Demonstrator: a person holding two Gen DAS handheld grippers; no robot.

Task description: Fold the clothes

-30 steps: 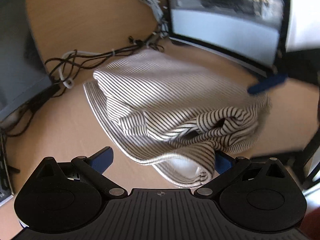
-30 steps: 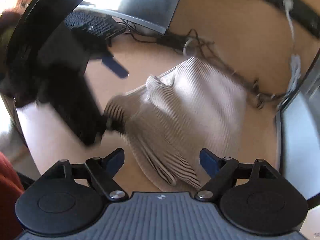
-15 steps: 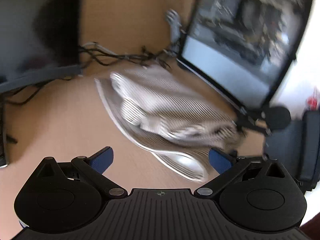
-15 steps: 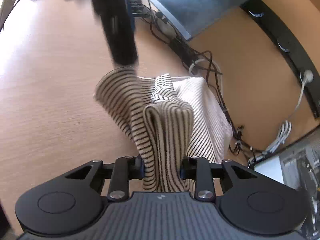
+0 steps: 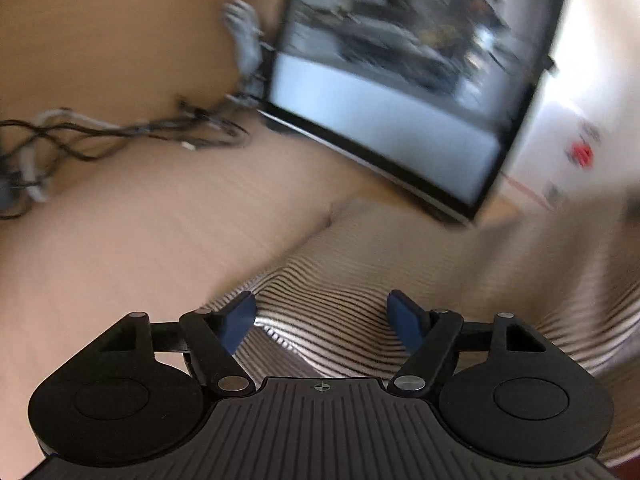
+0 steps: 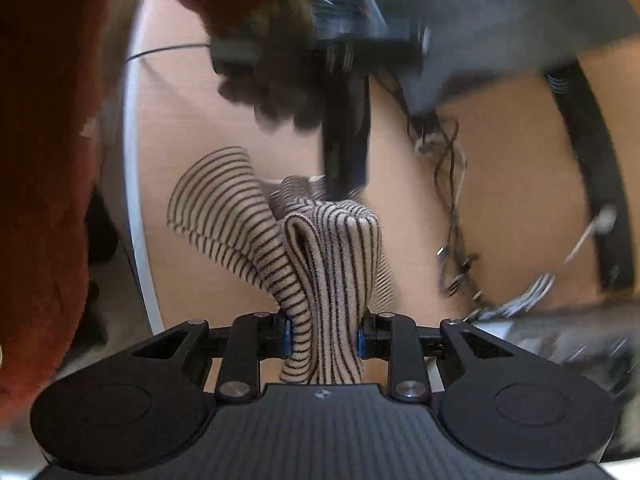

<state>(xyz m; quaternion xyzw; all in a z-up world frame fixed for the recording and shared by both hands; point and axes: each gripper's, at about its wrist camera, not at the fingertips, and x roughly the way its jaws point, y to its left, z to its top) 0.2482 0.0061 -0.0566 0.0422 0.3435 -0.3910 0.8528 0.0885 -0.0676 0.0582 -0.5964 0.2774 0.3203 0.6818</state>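
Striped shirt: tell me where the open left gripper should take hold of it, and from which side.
Take the raised fold of the striped shirt that lies between the open left gripper fingers. Come straight down from above and close across the ridge: the cloth bunches up there, while elsewhere it looks flat on the desk. The right gripper already pinches another bunch, so keep the two grips apart.

We look forward along each gripper, close above the bench (image 5: pixel 120 240); both views share the striped garment (image 6: pixel 332 264).
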